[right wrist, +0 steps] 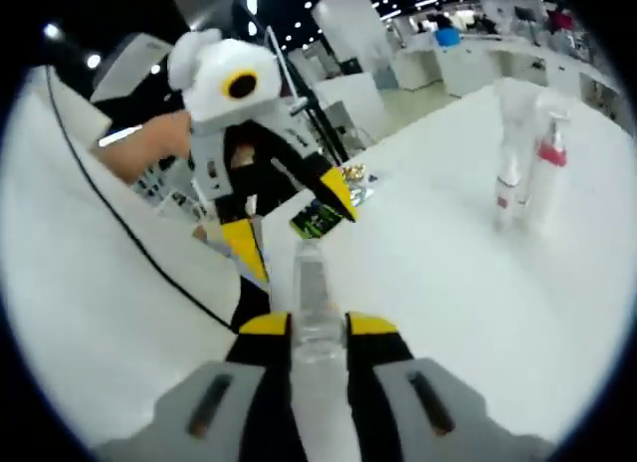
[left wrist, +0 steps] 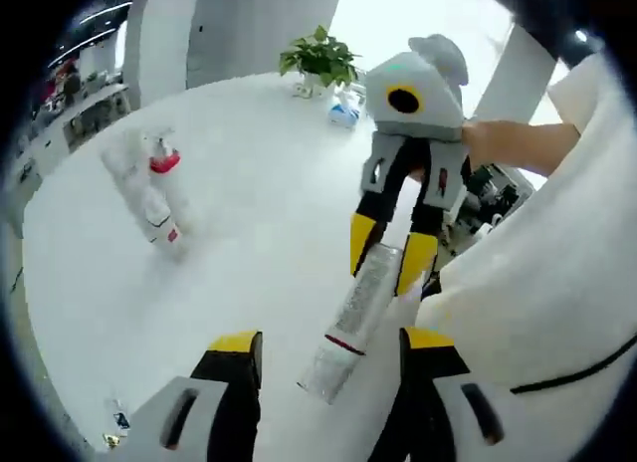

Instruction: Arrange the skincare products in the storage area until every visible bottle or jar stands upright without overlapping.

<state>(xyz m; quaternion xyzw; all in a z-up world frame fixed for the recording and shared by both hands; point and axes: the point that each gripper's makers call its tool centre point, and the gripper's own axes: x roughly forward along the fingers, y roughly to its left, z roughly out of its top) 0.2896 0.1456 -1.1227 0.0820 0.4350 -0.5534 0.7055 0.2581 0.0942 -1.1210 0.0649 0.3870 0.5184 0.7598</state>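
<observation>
The silver tube [right wrist: 314, 303] sits clamped between the right gripper [right wrist: 318, 335]'s yellow-tipped jaws above the white table [left wrist: 259, 213], the left gripper [left wrist: 328, 347] gaping wide with nothing in it, while two upright bottles [right wrist: 526, 178] stand well apart.

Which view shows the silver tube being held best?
The left gripper view: the silver tube shows along its length, clamped by the right gripper above the white table. In the right gripper view the tube is foreshortened, largely hidden between that gripper's jaws.
</observation>
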